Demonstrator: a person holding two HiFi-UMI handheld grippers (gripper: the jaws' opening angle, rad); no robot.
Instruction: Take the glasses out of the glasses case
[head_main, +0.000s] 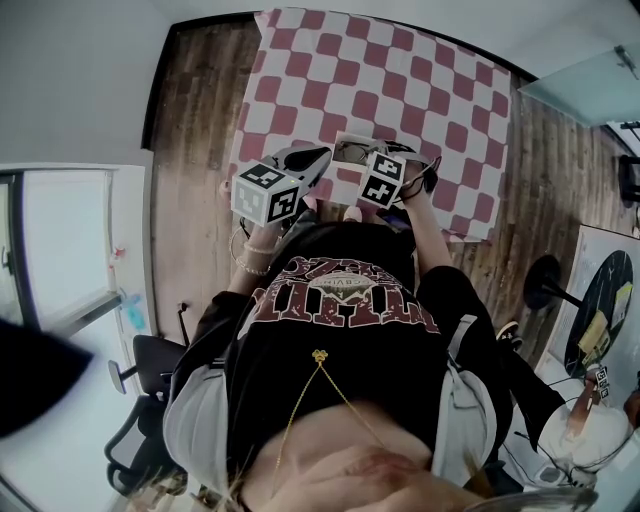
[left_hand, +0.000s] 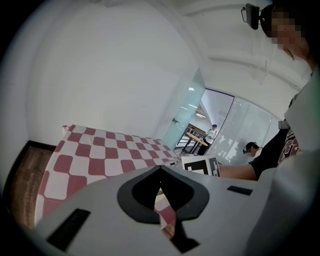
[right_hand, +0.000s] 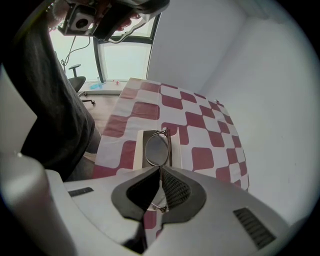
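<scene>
The glasses (right_hand: 157, 149) are a thin metal-rimmed pair, and my right gripper (right_hand: 160, 171) is shut on them near the bridge. One lens stands beyond the jaws and part of the other rim shows below them. Behind the lens lies the open pale glasses case (right_hand: 138, 152) on the red-and-white checked cloth (right_hand: 200, 125). In the head view the case (head_main: 345, 141) is near the table's front edge, with the right gripper (head_main: 372, 158) over it. My left gripper (head_main: 308, 158) hovers just left of the case. Its jaws (left_hand: 160, 168) are shut with nothing between them.
The checked table (head_main: 400, 80) stretches away from me, with wooden floor (head_main: 195, 120) to its left. An office chair (head_main: 140, 390) stands behind me on the left. A glass door (left_hand: 187, 117) and people in the distance lie beyond the table's far side.
</scene>
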